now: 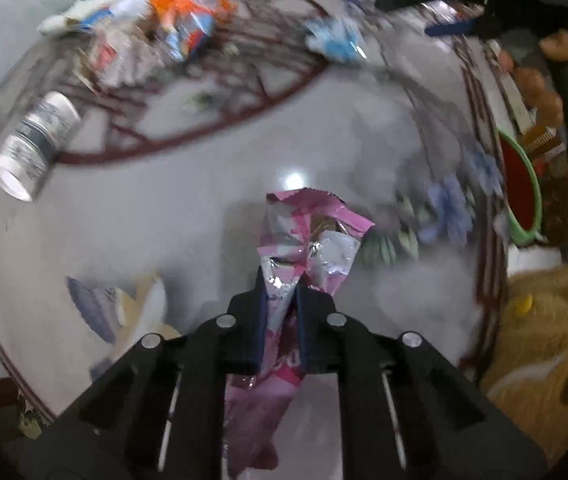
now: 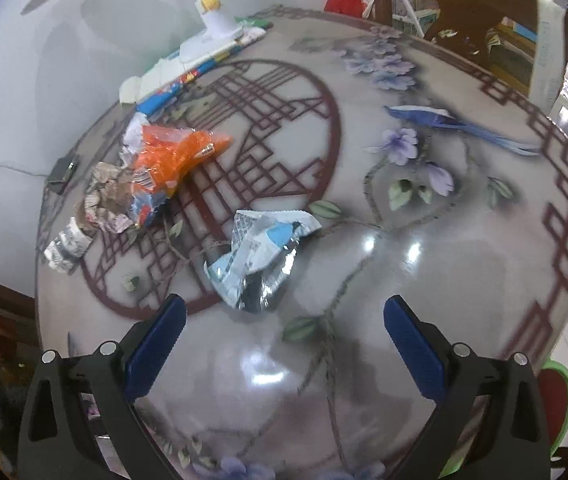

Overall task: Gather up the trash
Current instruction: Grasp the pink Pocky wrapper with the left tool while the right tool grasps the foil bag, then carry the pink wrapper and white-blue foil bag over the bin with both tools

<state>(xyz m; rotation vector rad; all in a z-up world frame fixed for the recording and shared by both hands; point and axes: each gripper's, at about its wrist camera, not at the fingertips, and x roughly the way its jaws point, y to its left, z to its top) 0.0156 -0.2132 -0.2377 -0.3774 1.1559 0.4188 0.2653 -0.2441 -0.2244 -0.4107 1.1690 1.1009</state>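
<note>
While the left gripper is clamping its black fingers on the crumpled pink-and-silver foil wrapper, that wrapper is standing up between the jaws above the round glossy table with painted flowers and red lattice, its torn top flaring forward and its tail trailing back under the gripper body. It looks feather-light, thin and crinkly, so it is probably yielding to any squeeze and could slip where the foil is slick; the pinch across the gathered, narrow waist seems the surest hold. The right gripper is hanging with its blue-padded jaws spread wide and empty, pointing down just short of the crushed light-blue-and-silver foil packet lying on the table. That packet looks equally flimsy and springy; closing across its bunched middle fold should be catching more layers than a flat edge. Farther off are sitting an orange plastic bag and a toppled white paper cup.
</note>
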